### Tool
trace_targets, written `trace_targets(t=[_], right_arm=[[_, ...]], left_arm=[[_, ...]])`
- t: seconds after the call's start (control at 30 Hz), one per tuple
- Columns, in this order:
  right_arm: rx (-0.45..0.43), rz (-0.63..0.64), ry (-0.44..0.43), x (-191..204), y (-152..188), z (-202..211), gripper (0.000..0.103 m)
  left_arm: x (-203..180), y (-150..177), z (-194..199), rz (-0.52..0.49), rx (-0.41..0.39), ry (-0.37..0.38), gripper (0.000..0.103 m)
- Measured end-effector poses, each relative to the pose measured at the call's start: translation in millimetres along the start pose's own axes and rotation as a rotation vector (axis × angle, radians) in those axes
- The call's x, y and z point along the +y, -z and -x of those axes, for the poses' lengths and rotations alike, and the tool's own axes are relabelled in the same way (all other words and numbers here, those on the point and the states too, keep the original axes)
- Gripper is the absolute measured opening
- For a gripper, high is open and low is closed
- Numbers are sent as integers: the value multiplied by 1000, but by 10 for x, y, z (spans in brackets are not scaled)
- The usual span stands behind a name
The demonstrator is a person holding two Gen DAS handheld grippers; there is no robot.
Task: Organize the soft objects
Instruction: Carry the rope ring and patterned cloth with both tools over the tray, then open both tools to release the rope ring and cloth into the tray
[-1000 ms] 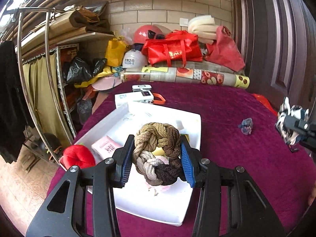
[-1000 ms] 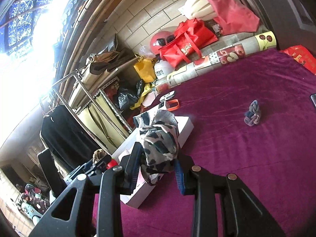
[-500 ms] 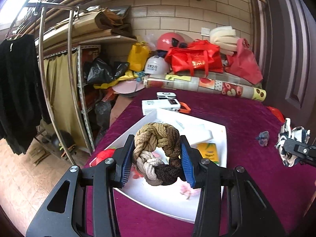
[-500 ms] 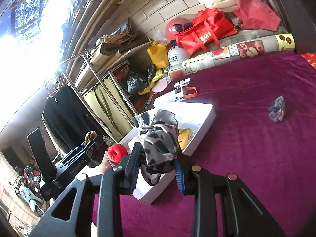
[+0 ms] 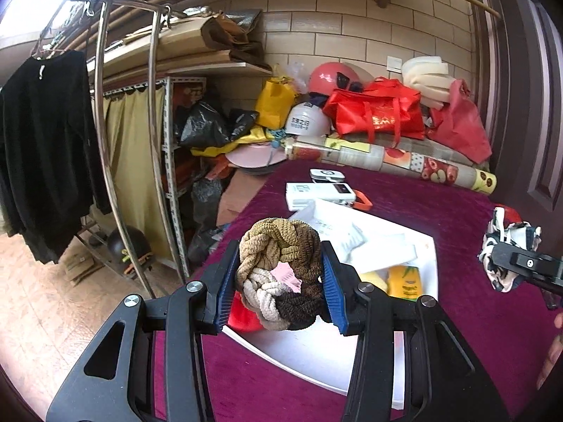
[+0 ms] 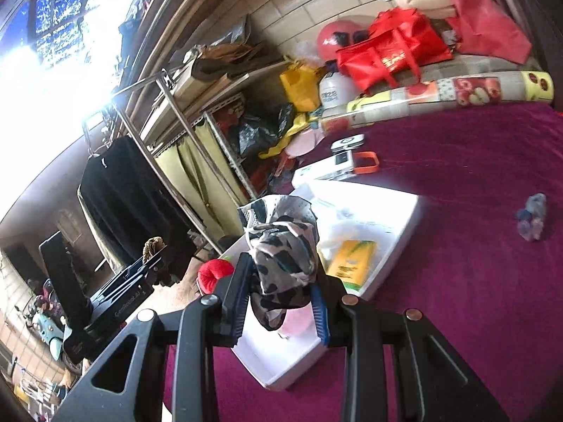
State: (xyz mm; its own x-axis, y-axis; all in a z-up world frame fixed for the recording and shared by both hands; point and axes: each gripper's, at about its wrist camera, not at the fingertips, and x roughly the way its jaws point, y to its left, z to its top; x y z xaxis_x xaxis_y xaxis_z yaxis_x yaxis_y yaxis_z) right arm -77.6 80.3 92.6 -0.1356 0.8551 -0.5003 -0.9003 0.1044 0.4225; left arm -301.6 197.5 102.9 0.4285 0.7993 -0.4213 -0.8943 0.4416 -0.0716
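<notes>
My left gripper [image 5: 278, 286] is shut on a braided scrunchie [image 5: 278, 263] in tan, cream and dark brown, held above the near left part of a white tray [image 5: 316, 355]. My right gripper [image 6: 279, 300] is shut on a black-and-white patterned cloth [image 6: 285, 253], held above the tray's near end [image 6: 281, 362]; it also shows at the right of the left wrist view [image 5: 510, 249]. A red plush piece [image 6: 214, 272] sits by the tray's left edge. A small blue-grey scrunchie [image 6: 533, 216] lies on the purple tablecloth [image 6: 475, 281].
The tray holds a yellow packet [image 5: 404, 281], white packets [image 5: 352, 235] and a pink item. White boxes [image 5: 320, 193] and an orange-handled tool lie behind it. Red bags [image 5: 376, 112], helmets and a patterned roll [image 5: 404, 161] line the back. A clothes rack [image 5: 105, 140] stands left.
Both grippers have drawn back and to the left, still holding their items. The tray now sits farther right in the left wrist view, and the right gripper is over its near end.
</notes>
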Motion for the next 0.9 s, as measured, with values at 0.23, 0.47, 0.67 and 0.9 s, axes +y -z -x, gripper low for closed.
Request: trace_targets(t=[0.23,0.47,0.67,0.9], right_arm=[[-7,12,-2,-9,-83,-105,30],[-14,15,23,-44,-218,-245,30],[31,46,6,46,-241,-516,32],[76,47,14,56,-133,-940,33]], left_arm=[[-12,-135,-126,-38,-22,-30,44],[-226,-171,-510,-93,28,-19,44],[-381,-130,-698,-139,52,-18,44],[-367,-66,-992,-144,118,-47,54]])
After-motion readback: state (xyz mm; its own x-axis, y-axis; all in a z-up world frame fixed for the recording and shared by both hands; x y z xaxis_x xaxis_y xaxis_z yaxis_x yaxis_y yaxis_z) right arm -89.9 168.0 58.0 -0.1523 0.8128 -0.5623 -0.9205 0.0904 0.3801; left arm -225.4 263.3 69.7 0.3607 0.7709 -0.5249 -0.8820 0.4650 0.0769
